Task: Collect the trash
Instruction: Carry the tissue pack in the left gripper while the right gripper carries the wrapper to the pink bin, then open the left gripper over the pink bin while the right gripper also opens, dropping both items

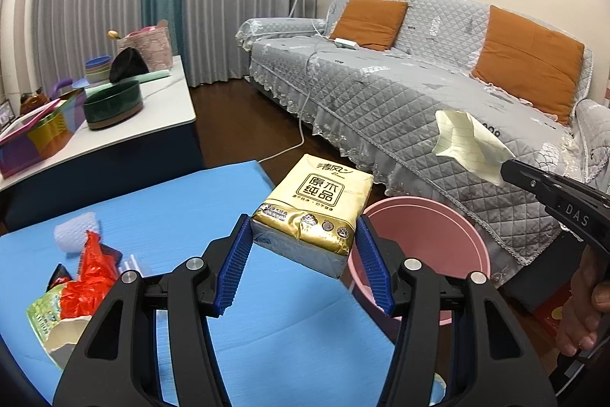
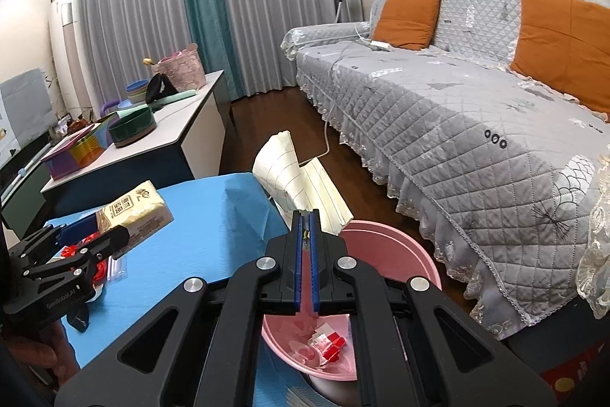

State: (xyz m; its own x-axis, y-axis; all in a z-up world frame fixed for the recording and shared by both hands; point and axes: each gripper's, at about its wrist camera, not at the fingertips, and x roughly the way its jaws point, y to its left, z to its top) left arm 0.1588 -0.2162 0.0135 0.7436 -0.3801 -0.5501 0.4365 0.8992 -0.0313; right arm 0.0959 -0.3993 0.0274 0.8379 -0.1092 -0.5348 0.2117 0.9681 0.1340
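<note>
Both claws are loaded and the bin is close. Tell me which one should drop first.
Right. The right claw holds the lined paper directly above the pink bin, so it could probably just release. The left claw grips the tissue pack over the blue table edge.

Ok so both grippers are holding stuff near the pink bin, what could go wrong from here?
1. The right gripper pinches only a corner of the crumpled lined paper sheet; released here, it could drift past the round pink plastic bin.
2. The left gripper holds the gold tissue pack over the blue table's edge, short of the bin; dropped early, it may hit the floor.
</note>
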